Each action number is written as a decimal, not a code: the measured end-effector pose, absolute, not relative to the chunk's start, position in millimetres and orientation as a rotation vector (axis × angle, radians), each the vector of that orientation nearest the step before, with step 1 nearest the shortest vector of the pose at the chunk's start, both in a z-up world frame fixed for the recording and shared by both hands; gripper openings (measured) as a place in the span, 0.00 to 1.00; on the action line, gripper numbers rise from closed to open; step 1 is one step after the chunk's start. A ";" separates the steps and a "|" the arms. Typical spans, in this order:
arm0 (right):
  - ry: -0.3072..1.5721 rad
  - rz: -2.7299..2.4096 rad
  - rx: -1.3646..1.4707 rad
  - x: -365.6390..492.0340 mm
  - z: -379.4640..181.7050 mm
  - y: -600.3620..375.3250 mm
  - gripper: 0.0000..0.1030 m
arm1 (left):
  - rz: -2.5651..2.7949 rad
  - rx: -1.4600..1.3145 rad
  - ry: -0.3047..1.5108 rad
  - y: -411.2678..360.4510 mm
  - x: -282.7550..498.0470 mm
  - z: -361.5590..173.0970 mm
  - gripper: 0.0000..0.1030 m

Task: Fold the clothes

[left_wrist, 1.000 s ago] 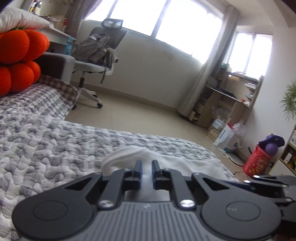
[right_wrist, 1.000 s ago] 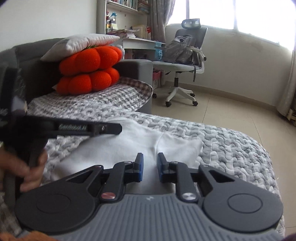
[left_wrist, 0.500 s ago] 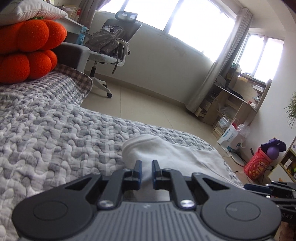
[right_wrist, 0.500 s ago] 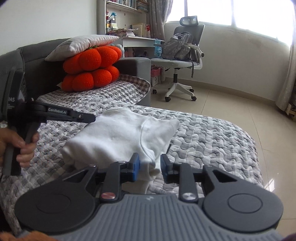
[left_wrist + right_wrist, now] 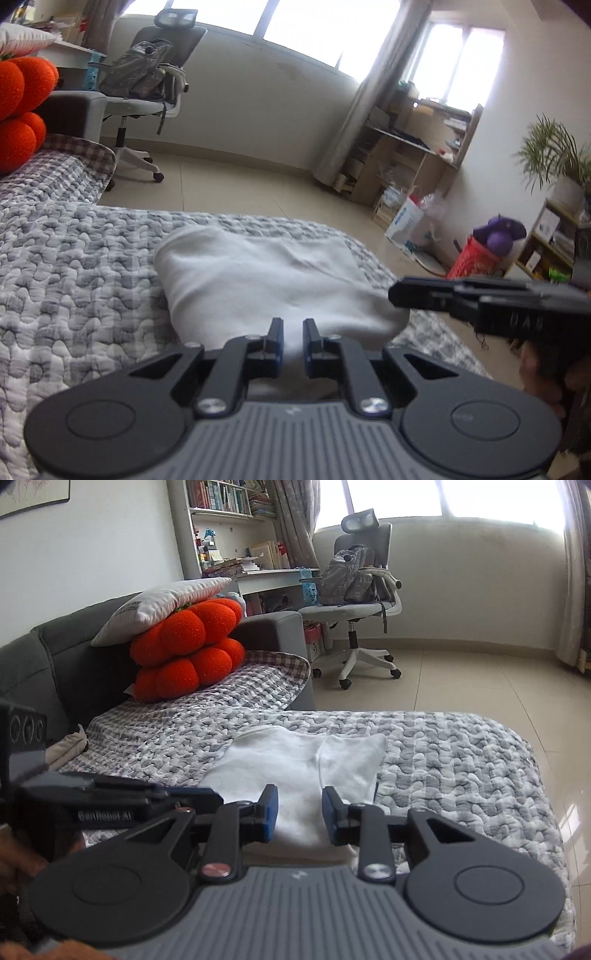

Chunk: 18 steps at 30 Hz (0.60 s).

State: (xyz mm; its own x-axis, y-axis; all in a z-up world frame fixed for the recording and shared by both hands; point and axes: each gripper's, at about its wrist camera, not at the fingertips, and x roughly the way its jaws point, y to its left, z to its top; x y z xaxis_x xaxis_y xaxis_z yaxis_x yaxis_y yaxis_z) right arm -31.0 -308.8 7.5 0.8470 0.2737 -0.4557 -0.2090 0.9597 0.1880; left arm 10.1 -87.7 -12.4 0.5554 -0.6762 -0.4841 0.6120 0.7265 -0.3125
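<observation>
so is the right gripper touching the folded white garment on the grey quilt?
Cannot tell. In the right wrist view the right gripper is open and the white garment shows between its fingers, but no contact or gap is plain.

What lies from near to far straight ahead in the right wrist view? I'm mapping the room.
Right tool → folded white garment → grey quilted bedspread → tiled floor → wall under the window.

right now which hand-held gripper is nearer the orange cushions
Left. The left hand-held gripper sits on the side of the white garment toward the orange cushions; the right hand-held gripper is further from them.
</observation>
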 end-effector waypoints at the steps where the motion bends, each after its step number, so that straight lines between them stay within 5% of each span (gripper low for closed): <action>1: 0.505 0.264 0.134 -30.6 7.3 -307.6 0.31 | -0.766 -0.103 0.618 -87.2 8.6 -14.2 0.09; 13: 0.722 0.239 -0.002 -25.0 -27.1 -302.2 0.20 | -0.806 0.115 0.720 -91.3 -7.7 -41.4 0.04; 18: 0.765 0.205 -0.017 -29.0 -31.2 -310.7 0.30 | -0.802 0.050 0.720 -80.9 -4.0 -23.5 0.06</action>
State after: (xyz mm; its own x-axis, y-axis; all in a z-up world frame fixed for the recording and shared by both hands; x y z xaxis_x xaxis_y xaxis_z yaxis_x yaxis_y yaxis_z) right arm -29.0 -310.7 -31.2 0.7022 0.1781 -0.6893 -0.1906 0.9799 0.0590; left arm -4.0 -80.9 -23.5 0.4732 -0.6390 -0.6064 0.6714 0.7072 -0.2213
